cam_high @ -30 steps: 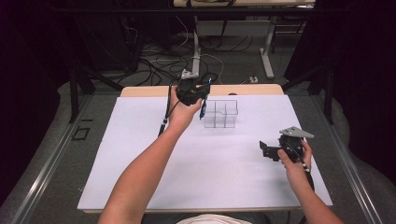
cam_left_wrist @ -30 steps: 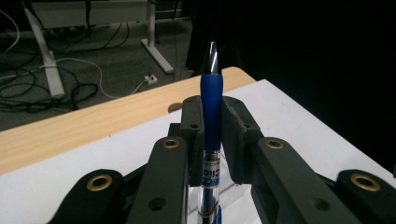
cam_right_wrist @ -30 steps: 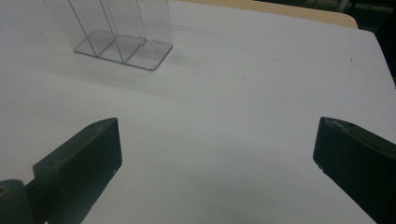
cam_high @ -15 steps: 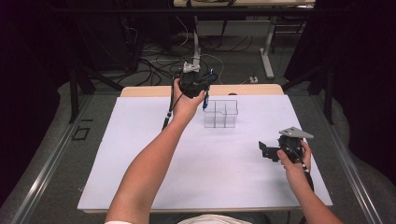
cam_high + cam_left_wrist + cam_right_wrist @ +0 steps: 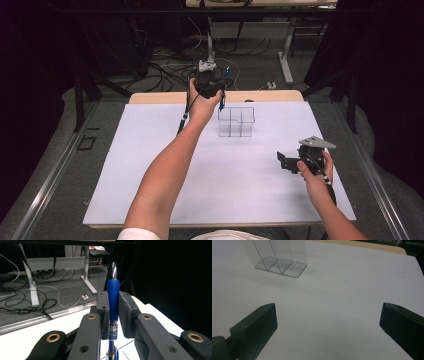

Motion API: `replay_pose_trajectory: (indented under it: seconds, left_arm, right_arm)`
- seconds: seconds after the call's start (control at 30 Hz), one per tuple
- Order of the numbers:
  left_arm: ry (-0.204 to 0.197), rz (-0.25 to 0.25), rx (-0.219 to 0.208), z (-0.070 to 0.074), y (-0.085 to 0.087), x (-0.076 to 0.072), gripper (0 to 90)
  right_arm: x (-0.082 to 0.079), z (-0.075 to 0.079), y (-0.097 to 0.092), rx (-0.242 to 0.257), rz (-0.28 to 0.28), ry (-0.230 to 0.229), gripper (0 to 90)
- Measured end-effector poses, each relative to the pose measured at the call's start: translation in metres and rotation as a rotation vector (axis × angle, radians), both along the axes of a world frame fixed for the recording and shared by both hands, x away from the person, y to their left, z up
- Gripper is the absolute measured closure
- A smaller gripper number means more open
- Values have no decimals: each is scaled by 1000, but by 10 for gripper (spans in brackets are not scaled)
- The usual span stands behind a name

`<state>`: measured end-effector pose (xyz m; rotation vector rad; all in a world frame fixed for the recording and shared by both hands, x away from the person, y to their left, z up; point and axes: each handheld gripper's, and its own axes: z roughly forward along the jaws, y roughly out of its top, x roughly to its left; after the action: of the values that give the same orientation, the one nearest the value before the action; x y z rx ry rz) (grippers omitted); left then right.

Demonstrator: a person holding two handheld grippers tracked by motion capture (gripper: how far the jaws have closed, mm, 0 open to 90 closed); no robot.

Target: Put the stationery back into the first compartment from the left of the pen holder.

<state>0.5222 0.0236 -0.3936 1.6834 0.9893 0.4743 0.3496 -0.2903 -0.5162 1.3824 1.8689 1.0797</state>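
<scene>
From the high view, the left gripper (image 5: 209,86) was held up by the far edge of the table (image 5: 150,165), and it gripped a blue pen (image 5: 221,100). The pen hung down from it, just above and beside the clear box (image 5: 236,121). I think the pen could miss the box. The slots looked narrow, so if the pen came down a bit to the side, it could hit a wall and tip the box. The right gripper (image 5: 286,161) sat low over the table, well apart from the box, so nothing held the box still.

In the left gripper view, the jaws were closed tight on the pen (image 5: 113,302), one pad on each side of the blue grip. The tip stuck out past the pads. If the squeeze got weaker, I think the pen could slide out.

In the right gripper view, the jaws stood wide apart with nothing between them, only bare table (image 5: 352,290) under them. The box (image 5: 279,260) stood ahead of this gripper and to its left.
</scene>
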Motion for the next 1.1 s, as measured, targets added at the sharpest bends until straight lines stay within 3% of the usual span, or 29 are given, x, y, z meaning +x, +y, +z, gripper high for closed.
replay_pose_trajectory:
  seconds: [0.17, 0.2, 0.23, 0.3, 0.5, 0.63, 0.8, 1.1]
  left_arm:
    - [-13, 12, -7, -3, -1, 4, 797]
    - [-12, 19, -8, -4, -2, 5, 797]
    - [-15, 21, -7, -5, -2, 5, 797]
    - [-16, 23, -6, -5, -2, 6, 797]
    - [-24, 26, 4, -9, -4, 8, 797]
    - [-12, 17, 24, -17, -10, 9, 797]
    - [5, 12, 36, -28, -15, 8, 797]
    - [25, 8, 49, -42, -17, 5, 796]
  right_arm:
    - [0, 0, 0, 0, 9, 5, 8]
    - [-1, 1, 0, -1, 11, 24, 8]
    - [0, -1, 1, 13, 0, -11, 8]
    - [-1, 0, 1, 3, 10, 13, 8]
    - [-1, -1, 2, 11, 6, 8, 8]
    - [-1, 0, 1, 11, 9, 9, 9]
    - [-3, 2, 0, 1, 18, 52, 9]
    - [-1, 0, 0, -5, 27, 24, 9]
